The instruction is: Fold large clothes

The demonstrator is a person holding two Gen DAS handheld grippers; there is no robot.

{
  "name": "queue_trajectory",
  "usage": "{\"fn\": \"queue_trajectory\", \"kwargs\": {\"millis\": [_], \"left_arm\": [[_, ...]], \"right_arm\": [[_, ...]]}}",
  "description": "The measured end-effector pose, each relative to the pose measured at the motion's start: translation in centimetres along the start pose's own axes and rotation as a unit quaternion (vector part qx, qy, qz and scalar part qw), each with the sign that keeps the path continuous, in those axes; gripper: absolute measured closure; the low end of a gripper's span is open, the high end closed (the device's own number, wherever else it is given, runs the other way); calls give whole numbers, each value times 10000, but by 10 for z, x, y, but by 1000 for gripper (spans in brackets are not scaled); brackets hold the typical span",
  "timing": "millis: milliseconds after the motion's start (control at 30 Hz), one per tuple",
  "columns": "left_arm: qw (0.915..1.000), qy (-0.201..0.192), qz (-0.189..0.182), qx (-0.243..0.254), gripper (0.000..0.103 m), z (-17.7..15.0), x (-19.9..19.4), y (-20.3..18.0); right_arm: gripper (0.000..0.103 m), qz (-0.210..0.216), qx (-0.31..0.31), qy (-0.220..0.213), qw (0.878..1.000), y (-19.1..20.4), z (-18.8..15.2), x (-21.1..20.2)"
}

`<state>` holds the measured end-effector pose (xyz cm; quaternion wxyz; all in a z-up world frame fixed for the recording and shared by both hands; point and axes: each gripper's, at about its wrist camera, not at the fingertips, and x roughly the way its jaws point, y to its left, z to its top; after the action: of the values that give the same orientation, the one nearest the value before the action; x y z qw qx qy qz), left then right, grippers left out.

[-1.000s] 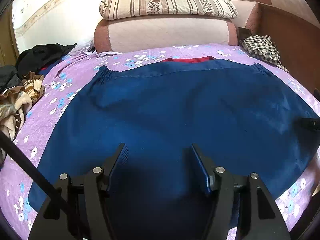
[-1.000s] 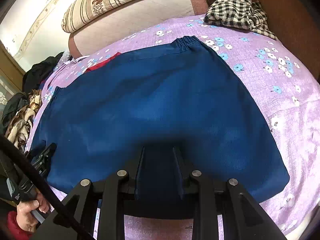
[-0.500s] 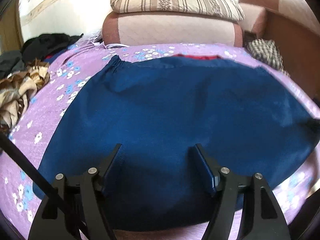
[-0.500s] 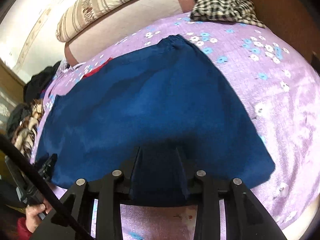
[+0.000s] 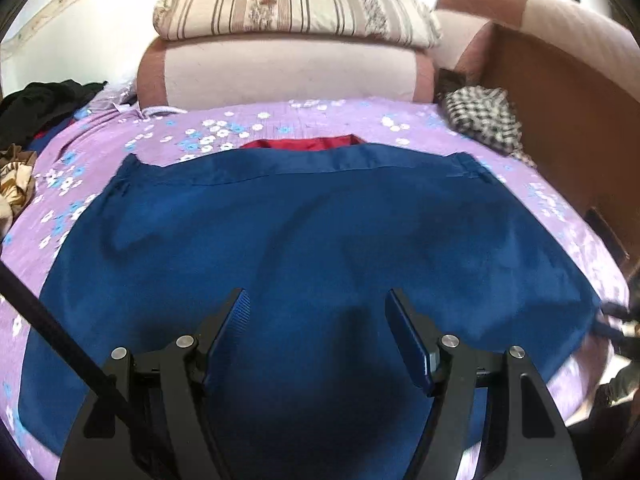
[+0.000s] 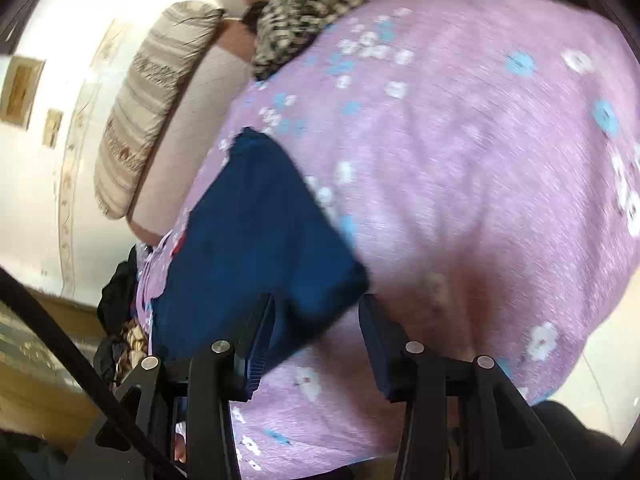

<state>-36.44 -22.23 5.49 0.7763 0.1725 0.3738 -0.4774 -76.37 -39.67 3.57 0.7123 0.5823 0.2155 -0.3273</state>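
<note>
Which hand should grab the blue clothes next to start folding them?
Right, probably. The right gripper has open jaws at the near right corner of the blue garment, a good place to pinch. The left gripper, also open, hovers over the garment's flat middle, away from any edge.

You have a bed covered by a purple floral sheet (image 5: 280, 120). A blue garment (image 5: 312, 240) lies spread flat across its middle and near part, with a red edge (image 5: 304, 144) showing at its far hem. At the far right lies a black-and-white checked cloth (image 5: 484, 116). At the far left sit dark clothes (image 5: 44, 100) and a brown patterned heap (image 5: 14, 176).
</note>
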Motion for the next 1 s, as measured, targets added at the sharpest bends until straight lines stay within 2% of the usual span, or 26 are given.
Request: {"fn": "queue_trajectory", "kwargs": {"millis": [67, 133, 200, 267, 400, 533, 567, 600, 633, 700, 733, 800, 833, 900, 933, 1000], "left_arm": [[9998, 135, -44, -137, 34, 13, 17, 1], [9993, 248, 81, -266, 34, 23, 33, 4], [9982, 397, 264, -376, 34, 28, 49, 8], [9965, 558, 267, -560, 34, 26, 63, 14], [9973, 383, 333, -535, 34, 19, 66, 13], [9973, 369, 281, -568, 34, 19, 66, 16], [9974, 356, 287, -562, 34, 19, 66, 17], [9974, 342, 291, -559, 34, 18, 65, 17], [9974, 330, 293, -565, 34, 18, 65, 16], [9974, 319, 314, -557, 34, 18, 65, 15], [9974, 315, 325, -556, 34, 18, 66, 15], [9974, 328, 365, -530, 34, 19, 67, 14], [9974, 332, 375, -524, 33, 19, 67, 14], [9972, 343, 411, -518, 33, 19, 67, 14], [9972, 338, 428, -510, 33, 19, 67, 13], [9969, 330, 511, -501, 33, 19, 66, 12]], "right_arm": [[53, 85, 99, 70, 9999, -4, 0, 5], [53, 152, 148, 39, 9998, -6, 3, 10], [53, 291, 170, 5, 9994, -4, 5, 19], [52, 416, 251, -75, 9988, -1, 9, 32], [50, 799, 365, -258, 9958, 7, 21, 51], [49, 1267, 107, -146, 9918, 18, 29, 52], [49, 1254, 28, -165, 9920, 18, 29, 50], [46, 905, -19, -146, 9958, 16, 29, 49], [46, 847, 92, -89, 9963, 11, 24, 49], [46, 1117, 164, 26, 9936, 8, 14, 53], [46, 936, -32, -64, 9956, 14, 12, 56], [45, 984, -84, -121, 9950, 22, 18, 63], [57, 1041, -150, -86, 9944, 28, 25, 71], [85, 888, -380, 87, 9953, 39, 34, 86], [86, 777, -518, 182, 9955, 47, 38, 90], [87, 840, -628, 25, 9945, 63, 37, 77]]}}
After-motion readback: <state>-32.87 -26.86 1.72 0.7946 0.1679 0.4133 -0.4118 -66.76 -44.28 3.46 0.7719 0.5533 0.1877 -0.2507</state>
